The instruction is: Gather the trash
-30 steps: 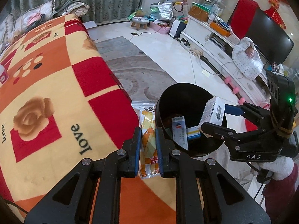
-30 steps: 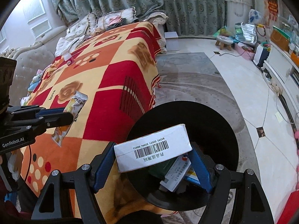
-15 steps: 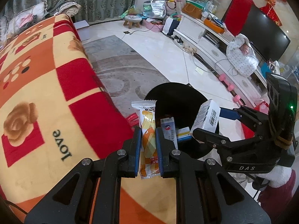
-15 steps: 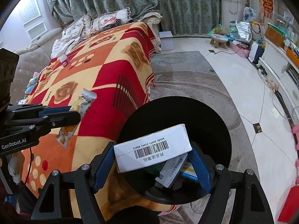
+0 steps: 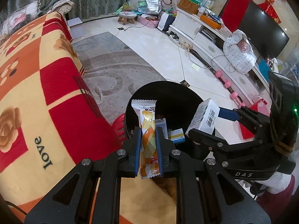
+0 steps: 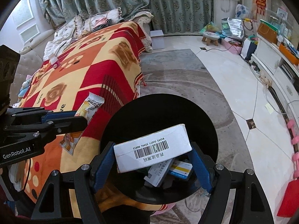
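Observation:
My left gripper (image 5: pixel 148 130) is shut on a yellow-and-white snack wrapper (image 5: pixel 147 130), held upright at the near rim of a black round bin (image 5: pixel 173 91). My right gripper (image 6: pixel 152 149) is shut on a white medicine box (image 6: pixel 152 147) with a barcode, held over the bin's (image 6: pixel 149 115) opening. The bin holds several small boxes (image 6: pixel 179 169). The right gripper with its box (image 5: pixel 206 116) shows in the left wrist view, and the left gripper with the wrapper (image 6: pixel 89 108) shows in the right wrist view.
A sofa under a red, orange and yellow blanket (image 6: pixel 89 71) lies left of the bin. A grey rug (image 5: pixel 115 69) and tiled floor lie beyond. A white TV cabinet (image 5: pixel 214 43) and a small stool (image 5: pixel 128 16) stand at the far side.
The left gripper has carried the wrapper right, off the blanket to the bin's rim. The right gripper still holds the box over the bin, a little closer in.

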`<state>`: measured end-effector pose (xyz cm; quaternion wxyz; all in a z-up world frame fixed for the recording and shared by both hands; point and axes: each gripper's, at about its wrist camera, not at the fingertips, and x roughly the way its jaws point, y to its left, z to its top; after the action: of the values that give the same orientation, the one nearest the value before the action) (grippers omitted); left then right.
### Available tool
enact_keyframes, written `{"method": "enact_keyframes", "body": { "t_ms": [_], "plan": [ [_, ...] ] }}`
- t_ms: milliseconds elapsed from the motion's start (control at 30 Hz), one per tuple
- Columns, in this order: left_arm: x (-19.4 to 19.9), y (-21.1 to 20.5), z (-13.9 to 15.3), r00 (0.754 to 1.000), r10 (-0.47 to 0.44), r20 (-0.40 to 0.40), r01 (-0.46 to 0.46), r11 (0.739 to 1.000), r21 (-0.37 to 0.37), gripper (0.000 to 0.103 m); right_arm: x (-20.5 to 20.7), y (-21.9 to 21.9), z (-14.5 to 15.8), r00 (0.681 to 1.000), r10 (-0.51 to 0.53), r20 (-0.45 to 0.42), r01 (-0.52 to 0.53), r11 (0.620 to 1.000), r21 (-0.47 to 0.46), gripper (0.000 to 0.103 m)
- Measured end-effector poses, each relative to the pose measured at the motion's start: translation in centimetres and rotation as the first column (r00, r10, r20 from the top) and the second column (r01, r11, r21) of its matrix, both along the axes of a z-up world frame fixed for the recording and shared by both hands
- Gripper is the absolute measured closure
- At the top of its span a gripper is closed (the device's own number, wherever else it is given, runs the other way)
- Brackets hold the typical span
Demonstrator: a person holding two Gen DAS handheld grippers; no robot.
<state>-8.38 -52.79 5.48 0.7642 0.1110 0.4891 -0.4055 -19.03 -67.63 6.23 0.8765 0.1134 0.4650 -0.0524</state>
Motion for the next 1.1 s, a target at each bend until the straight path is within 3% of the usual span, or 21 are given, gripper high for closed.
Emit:
{"method": "enact_keyframes", "body": {
  "t_ms": [667, 733, 800, 1100],
  "plan": [
    [0.9, -1.1, -0.7, 0.999, 0.004, -0.049, -0.005, 1.000, -0.031, 0.087, 0.2, -1.6, -0.7, 0.998, -0.057, -0.017, 0.057, 0.998, -0.007, 0.025],
    [0.8, -1.1, -0.7, 0.999, -0.002, -0.054, 0.000, 0.999, -0.037, 0.080, 0.2, -1.6, -0.8, 0.998, -0.056, -0.019, 0.056, 0.998, -0.009, 0.021],
    [0.7, -1.1, -0.6, 0.999, 0.003, -0.052, -0.005, 0.999, -0.040, 0.059, 0.2, -1.5, -0.8, 0.998, -0.057, -0.020, 0.057, 0.998, -0.013, 0.020],
    [0.7, 0.6, 0.6, 0.998, 0.059, 0.028, -0.058, 0.998, -0.033, 0.056, -0.6, -0.9, -0.2, 0.996, -0.088, -0.002, 0.088, 0.996, -0.025, 0.019]
  ]
}}
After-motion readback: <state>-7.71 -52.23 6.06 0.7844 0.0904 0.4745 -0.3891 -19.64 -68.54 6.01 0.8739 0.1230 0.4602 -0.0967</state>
